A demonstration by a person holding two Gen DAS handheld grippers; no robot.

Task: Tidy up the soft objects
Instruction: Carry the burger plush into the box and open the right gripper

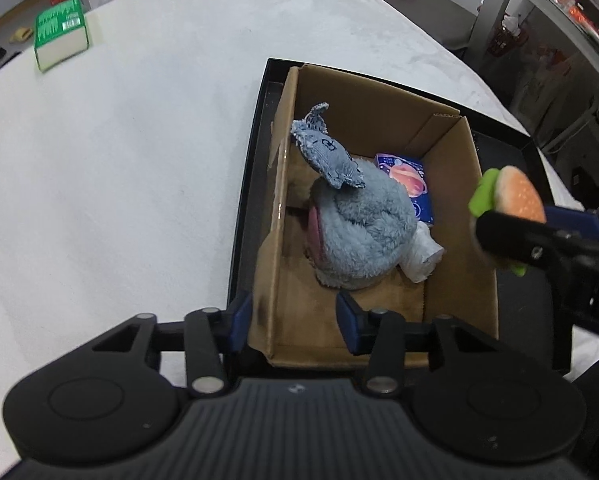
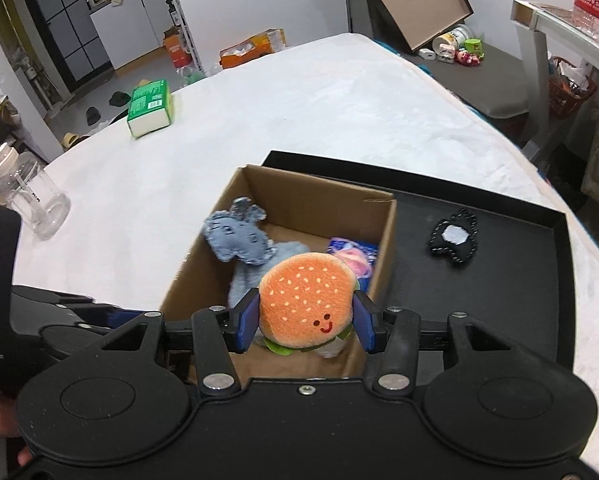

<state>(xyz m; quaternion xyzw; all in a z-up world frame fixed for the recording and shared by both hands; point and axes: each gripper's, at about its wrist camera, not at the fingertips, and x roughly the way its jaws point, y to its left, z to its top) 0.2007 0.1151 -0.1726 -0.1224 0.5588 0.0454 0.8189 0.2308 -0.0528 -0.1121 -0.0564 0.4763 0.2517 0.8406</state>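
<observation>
A cardboard box (image 1: 379, 92) (image 2: 319, 188) stands in a black tray (image 1: 247, 200) (image 2: 519, 280). In the box lie a fluffy blue plush (image 1: 363, 232), a denim elephant (image 1: 327, 156) (image 2: 237, 240), a blue packet (image 1: 411, 184) (image 2: 359, 256) and a white bundle (image 1: 423, 256). My right gripper (image 2: 305, 320) is shut on a plush hamburger (image 2: 307, 300) (image 1: 507, 200) and holds it above the box's near right part. My left gripper (image 1: 295, 320) is open and empty, its fingers astride the box's near left wall.
A green tissue pack (image 1: 59, 36) (image 2: 151, 106) lies on the white table at the far left. A glass jar (image 2: 35, 200) stands at the left edge. A black pouch with a white patch (image 2: 455, 240) lies in the tray right of the box.
</observation>
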